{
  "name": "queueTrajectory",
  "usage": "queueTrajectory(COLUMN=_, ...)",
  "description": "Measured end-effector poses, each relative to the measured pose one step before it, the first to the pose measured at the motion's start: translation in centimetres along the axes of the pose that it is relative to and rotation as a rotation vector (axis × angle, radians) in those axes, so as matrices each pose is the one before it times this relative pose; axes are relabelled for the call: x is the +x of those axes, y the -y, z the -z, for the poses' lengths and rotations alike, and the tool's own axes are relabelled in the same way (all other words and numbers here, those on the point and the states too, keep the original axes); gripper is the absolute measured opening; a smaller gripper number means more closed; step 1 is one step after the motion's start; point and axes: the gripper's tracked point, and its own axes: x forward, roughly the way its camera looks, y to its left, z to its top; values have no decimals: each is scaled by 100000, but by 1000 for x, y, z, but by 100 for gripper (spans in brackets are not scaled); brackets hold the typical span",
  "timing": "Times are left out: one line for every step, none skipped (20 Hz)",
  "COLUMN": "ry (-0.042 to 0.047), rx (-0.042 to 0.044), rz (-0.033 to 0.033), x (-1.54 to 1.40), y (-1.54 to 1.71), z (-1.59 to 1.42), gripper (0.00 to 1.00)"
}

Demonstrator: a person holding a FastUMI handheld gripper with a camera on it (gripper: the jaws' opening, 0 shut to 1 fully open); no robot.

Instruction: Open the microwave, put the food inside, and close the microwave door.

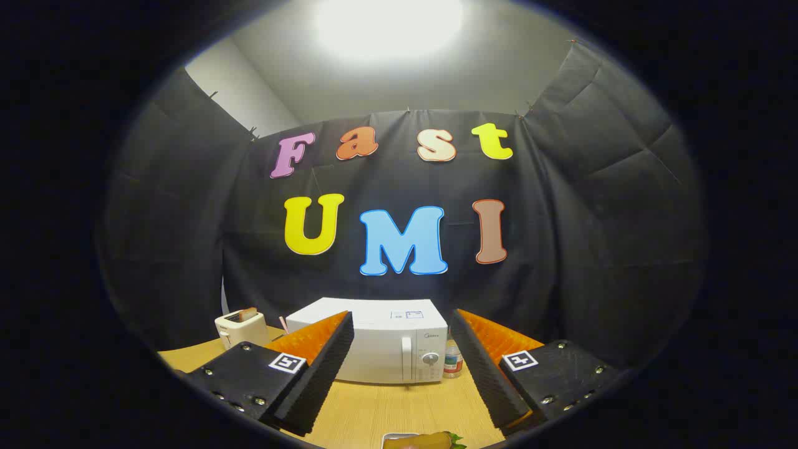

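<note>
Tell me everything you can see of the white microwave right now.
The white box-shaped microwave stands upright on the light wooden table, beyond the open claw, framed between its fingers. Its door is closed, with a vertical white handle beside a control panel carrying a round knob. A sticker sits on its top. A small bottle stands beside its right side; whether they touch is unclear.

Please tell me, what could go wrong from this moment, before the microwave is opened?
1. The bottle stands close beside the microwave, on the side of its handle; the open gripper might knock it over while reaching for the closed door.
2. The food lies on the table just under the fingers, so a low approach could push it.
3. The microwave may slide if the handle is pulled hard.
</note>
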Motion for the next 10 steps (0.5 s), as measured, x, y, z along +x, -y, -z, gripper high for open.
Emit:
queueTrajectory(ry=-50, rx=-801, rz=-124, x=58, y=-11, z=-61, gripper=99)
queueTrajectory(ry=31, rx=-662, rz=-198, x=51, y=-16, z=15, gripper=99)
queueTrajectory(ry=300, rx=-268, rz=-301, x=8, y=-56, z=-187, gripper=99)
queueTrajectory(ry=-99, rx=26, rz=-213, x=102, y=-42, z=11, gripper=99)
queueTrajectory(ry=-306, rx=21, rz=-216, x=91, y=-63, z=89, gripper=99)
queueTrajectory(ry=-335, rx=-7, rz=-14, x=96, y=-13, z=156, gripper=99)
queueTrajectory(ry=-75, rx=61, rz=-225, x=117, y=-70, z=-69, gripper=99)
queueTrajectory(ry=5, rx=13, rz=10, x=18, y=15, z=29, gripper=99)
queueTrajectory(ry=22, rx=-43, rz=144, x=-8, y=65, z=11, gripper=99)
queueTrajectory(ry=36, rx=-55, rz=-5, x=14, y=58, z=111, gripper=99)
